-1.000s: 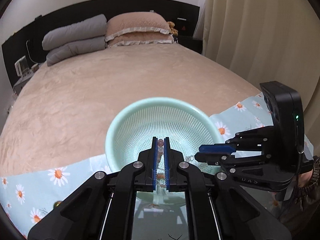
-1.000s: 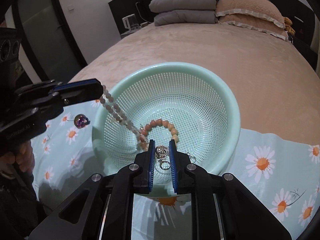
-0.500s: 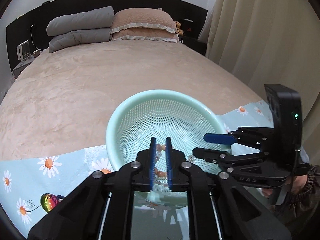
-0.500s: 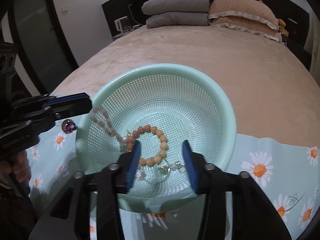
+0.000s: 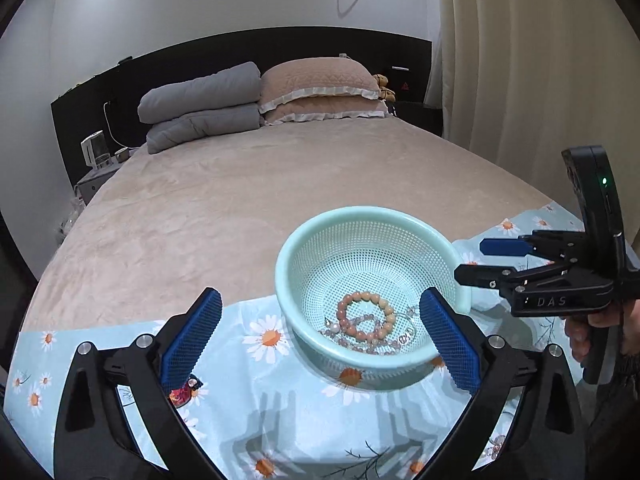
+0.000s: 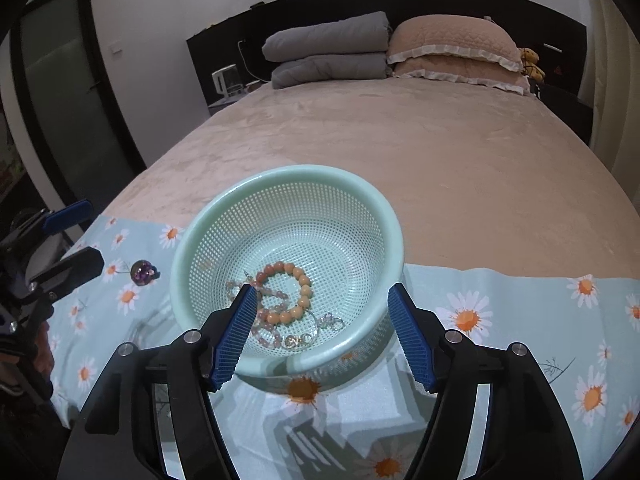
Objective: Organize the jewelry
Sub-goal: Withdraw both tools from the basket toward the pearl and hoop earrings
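A: Fingers?
B: Left gripper (image 5: 318,342) has just been opening, wide, nothing between. Right gripper (image 6: 322,338) has also just been opening, empty.
A: Jewelry?
B: Orange bead bracelet (image 6: 286,294), pink bead strand (image 5: 360,330), silver pieces lie in the mint basket (image 6: 208,240) on the daisy cloth (image 6: 500,320). Iridescent bead (image 6: 142,271) on the cloth, left of the basket. Bed (image 5: 240,200) behind.

Mint-green perforated basket (image 6: 224,220), fine mesh holes all over. Inside: orange-peach bead bracelet (image 6: 298,280), pale pink bead strand (image 6: 266,334), silvery metal pieces (image 6: 332,322). Cloth (image 6: 500,292) light blue, printed with white daisies, orange centres, thin dark stems. Purple iridescent gem (image 6: 142,271) on cloth; reads red-multicolour in left view. Bedspread (image 5: 280,184) beige-tan. Grey folded quilt (image 5: 200,96), tan pillows (image 5: 320,80) with white frill. Headboard black. Gripper pads (image 5: 192,340) blue, bodies black. Curtain cream.
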Tool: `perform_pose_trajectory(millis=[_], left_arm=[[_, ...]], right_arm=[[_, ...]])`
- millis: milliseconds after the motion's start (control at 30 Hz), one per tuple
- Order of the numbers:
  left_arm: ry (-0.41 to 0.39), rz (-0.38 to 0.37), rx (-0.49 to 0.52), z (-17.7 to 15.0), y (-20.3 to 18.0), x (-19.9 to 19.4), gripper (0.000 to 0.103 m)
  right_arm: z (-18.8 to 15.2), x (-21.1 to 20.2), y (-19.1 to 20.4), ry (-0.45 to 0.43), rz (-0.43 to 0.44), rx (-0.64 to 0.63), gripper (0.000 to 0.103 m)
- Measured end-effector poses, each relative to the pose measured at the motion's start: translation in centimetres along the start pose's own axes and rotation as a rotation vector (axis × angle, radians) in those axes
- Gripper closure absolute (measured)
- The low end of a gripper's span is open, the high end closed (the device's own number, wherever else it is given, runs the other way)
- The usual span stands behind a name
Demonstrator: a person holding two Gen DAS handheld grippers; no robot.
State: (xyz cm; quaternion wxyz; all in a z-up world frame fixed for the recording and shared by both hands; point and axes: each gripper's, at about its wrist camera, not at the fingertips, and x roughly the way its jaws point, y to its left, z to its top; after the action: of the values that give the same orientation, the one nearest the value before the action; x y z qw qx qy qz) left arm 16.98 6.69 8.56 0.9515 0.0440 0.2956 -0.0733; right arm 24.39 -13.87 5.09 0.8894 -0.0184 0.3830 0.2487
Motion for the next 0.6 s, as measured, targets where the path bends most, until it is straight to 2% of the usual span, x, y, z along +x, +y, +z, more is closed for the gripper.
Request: perform_pose_trajectory(millis=[267,433,600], left_arm=[[0.079,-0.032,0.046,-3.0,-2.7,-0.9,0.006],[0.089,-0.039,0.07,-4.2,-4.4,-1.9,0.006],[0.132,-0.049,0.111,-6.1,-6.3,-1.5,0.006]], right_arm=[[-1.7,-2.3,0.3,0.034,-0.03,-0.019,0.035],[-3.4,-3.7,0.3,0.037,-0.042,-0.016,0.018],[-6.0,-3.7,0.0,0.094,-0.075,-0.022,0.018]])
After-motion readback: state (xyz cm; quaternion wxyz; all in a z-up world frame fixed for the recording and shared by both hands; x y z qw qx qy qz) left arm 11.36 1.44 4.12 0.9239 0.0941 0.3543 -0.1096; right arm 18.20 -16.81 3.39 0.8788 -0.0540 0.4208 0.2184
